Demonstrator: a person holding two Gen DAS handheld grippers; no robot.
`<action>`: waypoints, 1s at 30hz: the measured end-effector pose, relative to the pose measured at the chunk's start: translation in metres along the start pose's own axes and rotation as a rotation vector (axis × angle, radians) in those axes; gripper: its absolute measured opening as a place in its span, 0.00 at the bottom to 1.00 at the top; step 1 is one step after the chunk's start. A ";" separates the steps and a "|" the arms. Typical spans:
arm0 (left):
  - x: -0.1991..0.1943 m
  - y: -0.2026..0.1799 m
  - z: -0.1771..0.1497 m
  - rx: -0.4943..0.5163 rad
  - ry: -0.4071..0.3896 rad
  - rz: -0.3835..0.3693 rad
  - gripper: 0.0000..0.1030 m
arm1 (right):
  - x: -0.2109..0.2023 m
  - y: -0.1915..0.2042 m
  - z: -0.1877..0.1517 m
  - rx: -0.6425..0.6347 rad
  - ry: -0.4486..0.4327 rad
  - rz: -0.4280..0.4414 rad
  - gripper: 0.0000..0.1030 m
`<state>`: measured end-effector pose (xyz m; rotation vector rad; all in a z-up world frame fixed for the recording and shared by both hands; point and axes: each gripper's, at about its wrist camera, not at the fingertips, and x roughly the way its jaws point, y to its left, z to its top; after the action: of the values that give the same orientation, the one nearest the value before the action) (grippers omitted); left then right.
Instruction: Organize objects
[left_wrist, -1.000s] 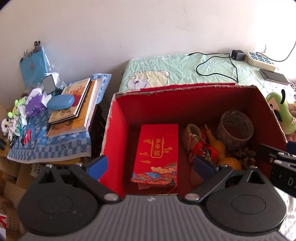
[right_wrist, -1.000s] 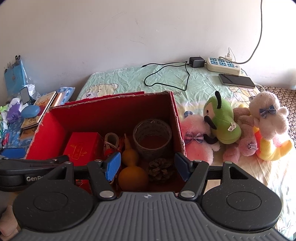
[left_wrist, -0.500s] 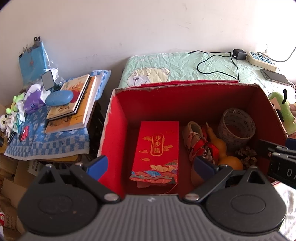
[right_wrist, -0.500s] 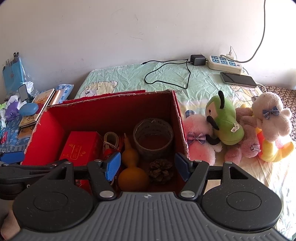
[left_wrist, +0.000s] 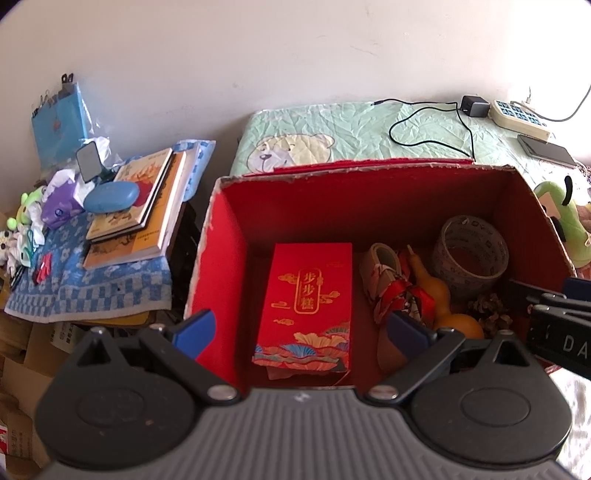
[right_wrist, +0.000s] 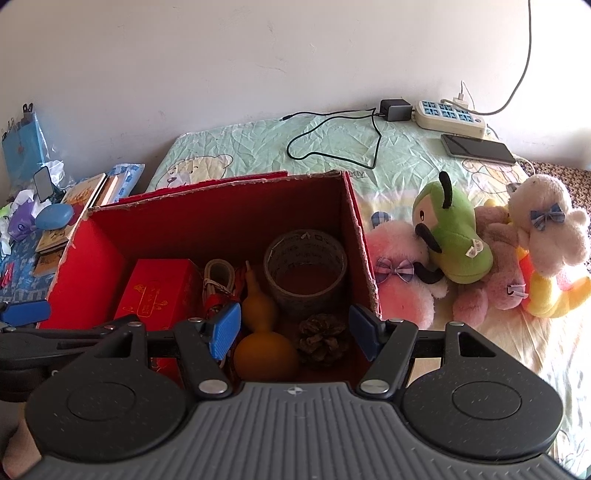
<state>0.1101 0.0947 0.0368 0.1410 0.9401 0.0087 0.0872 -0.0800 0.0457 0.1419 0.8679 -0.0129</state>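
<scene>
Ahead of us the red box (right_wrist: 354, 221) holds a gift carton (left_wrist: 308, 306), gourd (right_wrist: 264, 343), tape roll (right_wrist: 304, 269) and pinecone (right_wrist: 323, 339), plush toys (right_wrist: 450, 236) lie right, and our left gripper (left_wrist: 301, 328) and right gripper (right_wrist: 293, 328) hover spread, empty.

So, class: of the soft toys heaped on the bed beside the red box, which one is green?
The green plush with the black antenna, lying on its side. It rests against the pink plush; the cream bear and yellow toy sit farther right.
</scene>
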 end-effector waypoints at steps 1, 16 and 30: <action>0.000 0.000 0.000 0.000 0.001 -0.001 0.97 | 0.000 0.000 0.000 0.000 0.001 0.001 0.66; 0.001 -0.002 0.000 0.004 -0.005 -0.004 0.97 | -0.001 -0.006 -0.002 0.014 -0.010 0.034 0.65; -0.001 -0.006 -0.002 0.008 -0.013 -0.003 0.97 | -0.004 -0.004 -0.003 0.005 -0.023 0.042 0.64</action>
<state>0.1079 0.0893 0.0354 0.1464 0.9275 0.0011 0.0821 -0.0841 0.0458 0.1639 0.8419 0.0228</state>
